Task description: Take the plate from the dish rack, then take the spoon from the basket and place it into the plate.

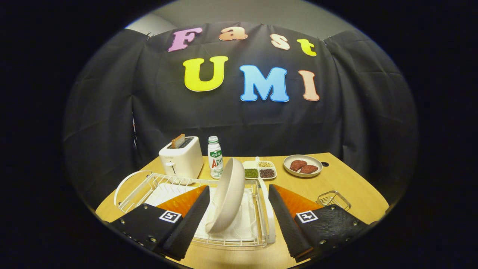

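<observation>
A cream plate (228, 194) stands on edge, tilted, in the white wire dish rack (149, 185); a small wire basket (334, 198) sits nearby.

Gripper (239, 188): two wide flat fingers (183, 203), one each side, wide apart, pressing on nothing. Long ribbed pads (188, 220) run down inner edges, bumpy like tiny steps. Each finger narrows to a point at far end. Small square tag (170, 216) on left finger, white with black blocky marks; same kind of tag on right (306, 216). Little shiny round screws (152, 239) near back of fingers.
</observation>
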`<state>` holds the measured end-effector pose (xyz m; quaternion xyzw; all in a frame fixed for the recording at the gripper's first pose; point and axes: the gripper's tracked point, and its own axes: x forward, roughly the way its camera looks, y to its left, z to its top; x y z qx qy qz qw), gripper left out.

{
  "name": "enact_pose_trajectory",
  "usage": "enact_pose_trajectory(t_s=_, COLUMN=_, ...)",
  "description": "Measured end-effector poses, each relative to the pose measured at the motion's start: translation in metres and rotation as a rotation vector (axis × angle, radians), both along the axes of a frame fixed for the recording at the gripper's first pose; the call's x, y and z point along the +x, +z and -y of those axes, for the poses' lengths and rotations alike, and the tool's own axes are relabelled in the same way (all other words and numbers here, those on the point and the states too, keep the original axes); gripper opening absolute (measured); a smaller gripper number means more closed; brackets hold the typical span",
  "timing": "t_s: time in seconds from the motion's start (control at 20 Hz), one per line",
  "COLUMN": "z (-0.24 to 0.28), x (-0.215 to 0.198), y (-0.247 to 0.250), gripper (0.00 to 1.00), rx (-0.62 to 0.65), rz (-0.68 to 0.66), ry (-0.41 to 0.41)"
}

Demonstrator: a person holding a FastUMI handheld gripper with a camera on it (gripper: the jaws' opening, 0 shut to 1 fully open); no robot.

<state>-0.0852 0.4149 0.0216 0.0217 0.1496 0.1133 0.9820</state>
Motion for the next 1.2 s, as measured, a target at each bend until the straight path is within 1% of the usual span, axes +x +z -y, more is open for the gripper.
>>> enact_pose_trajectory(t_s=0.15, z=-0.011, x=0.016, y=-0.014, gripper=0.94, rx=-0.046, rz=-0.051, ry=-0.021)
enact_pose_trajectory(t_s=0.2, z=-0.013, x=0.021, y=-0.018, gripper=0.90, rx=-0.058, rz=-0.068, ry=-0.023)
enact_pose_trajectory(t_s=0.25, z=-0.015, x=0.023, y=-0.021, gripper=0.79, rx=-0.069, rz=-0.081, ry=-0.024)
enact_pose_trajectory(t_s=0.3, z=-0.021, x=0.027, y=-0.024, gripper=0.62, rx=-0.078, rz=-0.091, ry=-0.019)
enact_pose_trajectory(t_s=0.35, z=-0.020, x=0.027, y=-0.026, gripper=0.59, rx=-0.095, rz=-0.098, ry=-0.023)
enact_pose_trajectory(t_s=0.4, z=-0.021, x=0.028, y=-0.023, gripper=0.51, rx=-0.107, rz=-0.098, ry=-0.020)
enact_pose_trajectory(t_s=0.45, z=-0.022, x=0.030, y=-0.023, gripper=0.41, rx=-0.119, rz=-0.096, ry=-0.032)
enact_pose_trajectory(t_s=0.5, z=-0.022, x=0.031, y=-0.024, gripper=0.36, rx=-0.130, rz=-0.111, ry=-0.048)
enact_pose_trajectory(t_s=0.65, z=-0.020, x=0.029, y=-0.022, gripper=0.31, rx=-0.157, rz=-0.136, ry=-0.095)
enact_pose_trajectory(t_s=0.7, z=-0.017, x=0.031, y=-0.023, gripper=0.27, rx=-0.171, rz=-0.149, ry=-0.122)
enact_pose_trajectory(t_s=0.75, z=-0.014, x=0.034, y=-0.022, gripper=0.26, rx=-0.172, rz=-0.154, ry=-0.142)
enact_pose_trajectory(t_s=0.8, z=-0.013, x=0.033, y=-0.019, gripper=0.20, rx=-0.168, rz=-0.159, ry=-0.165)
enact_pose_trajectory(t_s=0.85, z=-0.010, x=0.032, y=-0.010, gripper=0.20, rx=-0.173, rz=-0.148, ry=-0.186)
enact_pose_trajectory(t_s=0.9, z=-0.006, x=0.042, y=-0.011, gripper=0.12, rx=-0.184, rz=-0.147, ry=-0.212)
enact_pose_trajectory(t_s=1.0, z=-0.004, x=0.045, y=0.000, gripper=0.12, rx=-0.219, rz=-0.132, ry=-0.232)
enact_pose_trajectory(t_s=1.2, z=-0.006, x=0.053, y=0.007, gripper=0.12, rx=-0.322, rz=-0.118, ry=-0.264)
